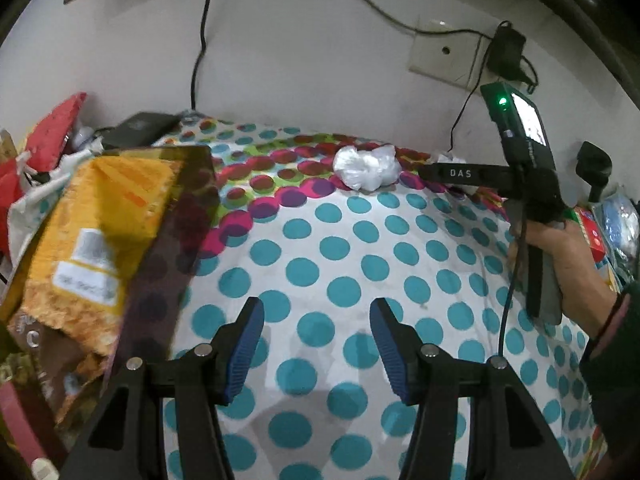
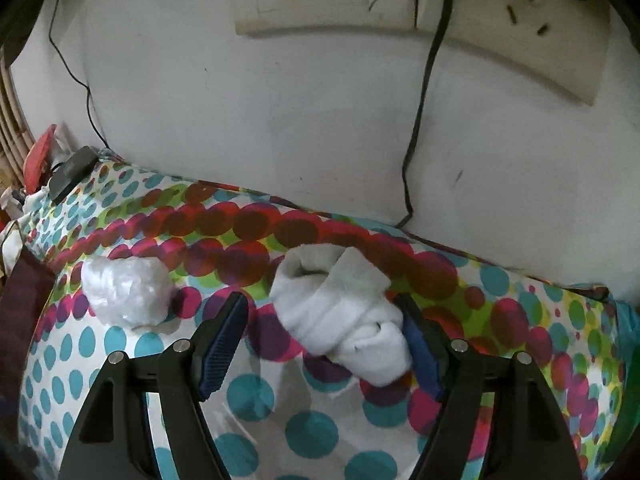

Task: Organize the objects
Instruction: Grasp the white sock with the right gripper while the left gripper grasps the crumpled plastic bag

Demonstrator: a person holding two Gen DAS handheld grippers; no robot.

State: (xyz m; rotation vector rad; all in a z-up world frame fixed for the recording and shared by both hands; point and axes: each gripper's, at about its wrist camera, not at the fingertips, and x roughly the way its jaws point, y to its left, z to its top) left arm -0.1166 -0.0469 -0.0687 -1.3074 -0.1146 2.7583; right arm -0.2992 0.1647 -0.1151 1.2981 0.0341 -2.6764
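While both grippers hang over the polka-dot bedsheet (image 1: 360, 248), their jaws stand apart. The left gripper (image 1: 316, 344) has only bare sheet between its blue pads and grips nothing. The right gripper (image 2: 324, 344) sits around a rolled white sock (image 2: 340, 312): the sock lies on the sheet between the fingers, right up against the right-hand pad, while the left-hand pad stands clear of it, so the sock is not clamped. Just beside the sock, toward the left along the band of red and pink dots, lies a crumpled clear plastic bag (image 2: 124, 292); from the left wrist view the same bag (image 1: 366, 168) sits near the far edge of the sheet, close to the wall. At the left edge of the sheet, a yellow packet (image 1: 96, 232) lies on a heap of clutter. A person's hand (image 1: 560, 256) holds the right gripper's handle at the sheet's right side, below a wall socket (image 1: 444, 52) with a black charger plugged in.
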